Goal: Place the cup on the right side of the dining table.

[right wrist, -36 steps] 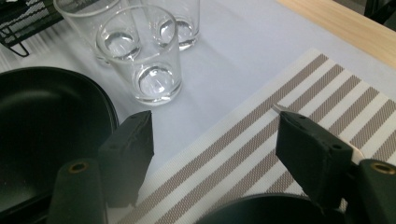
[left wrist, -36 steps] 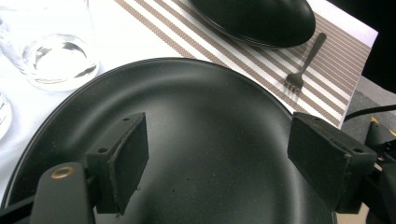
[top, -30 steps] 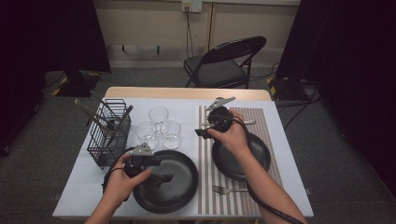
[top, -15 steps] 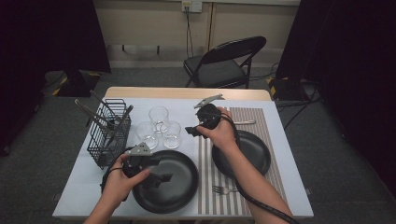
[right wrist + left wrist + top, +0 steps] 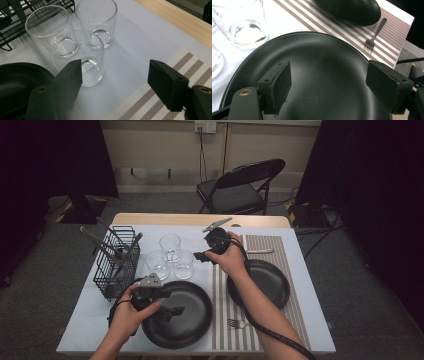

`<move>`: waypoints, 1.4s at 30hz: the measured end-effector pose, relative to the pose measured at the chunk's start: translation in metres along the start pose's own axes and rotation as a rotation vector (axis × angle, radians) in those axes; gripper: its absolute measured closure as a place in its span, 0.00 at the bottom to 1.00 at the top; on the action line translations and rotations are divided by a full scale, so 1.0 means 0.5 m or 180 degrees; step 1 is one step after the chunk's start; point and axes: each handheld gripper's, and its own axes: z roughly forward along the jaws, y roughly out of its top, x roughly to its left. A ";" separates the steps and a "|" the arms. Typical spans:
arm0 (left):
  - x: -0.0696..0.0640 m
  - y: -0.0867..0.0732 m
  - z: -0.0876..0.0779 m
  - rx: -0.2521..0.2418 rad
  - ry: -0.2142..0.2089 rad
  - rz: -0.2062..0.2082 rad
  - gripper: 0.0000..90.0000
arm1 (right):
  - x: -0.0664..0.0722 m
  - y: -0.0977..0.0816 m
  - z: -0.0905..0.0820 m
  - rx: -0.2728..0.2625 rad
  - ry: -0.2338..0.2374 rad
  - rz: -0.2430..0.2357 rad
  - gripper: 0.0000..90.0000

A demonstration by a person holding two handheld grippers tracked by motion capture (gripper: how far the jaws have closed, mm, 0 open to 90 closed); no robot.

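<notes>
While our right gripper [image 5: 113, 85] stands with its jaws wide apart and nothing between them, we judge the step in hand to be the reach for the nearest glass [image 5: 79, 58], which sits just ahead of the left jaw, touching or almost touching two other glasses [image 5: 96, 21] beyond it. To do this well, we swing the claw leftward so the glass falls midway between the pads, keep level, and close low on its wall without nudging its neighbours. Our left gripper [image 5: 329, 82], also wide and empty, hovers over the large black plate [image 5: 317, 57] directly beneath its jaws; the fork [image 5: 374, 36] lies ahead to its right.
</notes>
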 end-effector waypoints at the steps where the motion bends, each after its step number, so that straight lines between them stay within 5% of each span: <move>1: 0.000 0.000 0.000 0.0005 0.0006 0.0017 0.23 | 0.000 0.002 0.002 0.0002 0.0013 -0.0001 0.30; 42: 0.000 0.000 -0.003 -0.0001 -0.0011 0.0049 0.23 | 0.009 0.021 0.093 0.0144 0.0004 0.0124 0.31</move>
